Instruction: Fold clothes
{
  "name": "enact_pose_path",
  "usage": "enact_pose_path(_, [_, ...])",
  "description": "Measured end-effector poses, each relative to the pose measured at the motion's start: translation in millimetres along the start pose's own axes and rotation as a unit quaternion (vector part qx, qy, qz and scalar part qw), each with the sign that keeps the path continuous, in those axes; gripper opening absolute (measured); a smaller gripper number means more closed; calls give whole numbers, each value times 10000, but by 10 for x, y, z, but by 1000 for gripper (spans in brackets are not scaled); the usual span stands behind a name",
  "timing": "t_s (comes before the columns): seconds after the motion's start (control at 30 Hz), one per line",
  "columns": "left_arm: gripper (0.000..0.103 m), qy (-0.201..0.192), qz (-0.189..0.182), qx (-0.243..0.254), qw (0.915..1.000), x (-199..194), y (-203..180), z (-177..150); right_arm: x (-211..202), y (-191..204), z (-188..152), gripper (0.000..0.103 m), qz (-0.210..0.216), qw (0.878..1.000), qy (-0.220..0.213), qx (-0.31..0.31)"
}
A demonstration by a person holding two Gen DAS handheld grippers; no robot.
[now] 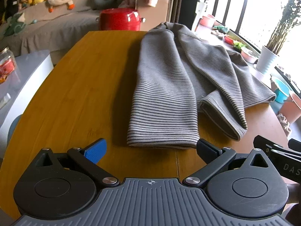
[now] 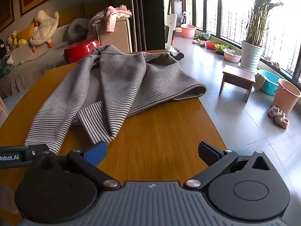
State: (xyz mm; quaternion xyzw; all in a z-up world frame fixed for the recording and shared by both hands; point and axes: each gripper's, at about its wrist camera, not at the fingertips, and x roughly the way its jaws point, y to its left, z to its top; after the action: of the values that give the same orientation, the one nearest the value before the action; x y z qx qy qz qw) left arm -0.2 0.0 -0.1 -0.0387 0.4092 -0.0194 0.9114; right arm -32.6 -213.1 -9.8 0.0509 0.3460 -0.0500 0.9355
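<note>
A grey striped garment [image 1: 169, 79] lies partly folded on the wooden table [image 1: 79, 94], one long panel running toward me and a sleeve cuff [image 1: 223, 116] at its right. My left gripper [image 1: 150, 148] is open and empty, just short of the garment's near hem. In the right wrist view the same garment [image 2: 116, 79] spreads across the table [image 2: 160, 128], a sleeve end near my left finger. My right gripper [image 2: 152, 150] is open and empty above bare wood, to the right of the cloth. Each gripper's body shows at the edge of the other's view.
A red pot [image 1: 120, 20] stands beyond the table's far end, before a sofa with soft toys. A white side table [image 1: 22, 75] is at the left. On the right floor are a small stool [image 2: 237, 79], a pink bucket [image 2: 286, 96], basins and a potted plant [image 2: 252, 54].
</note>
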Motion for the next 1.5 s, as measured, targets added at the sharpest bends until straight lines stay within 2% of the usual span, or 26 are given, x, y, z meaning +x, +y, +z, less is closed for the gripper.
enact_pose_path(0.6, [103,65,5,107,9999,1,32,-51,2,77,-45,103,-55,10000,-65,-44])
enact_pose_path(1.5, [103,64,5,129,9999,41,19,-78,40,73,-21,103,-42,9999,67,-124])
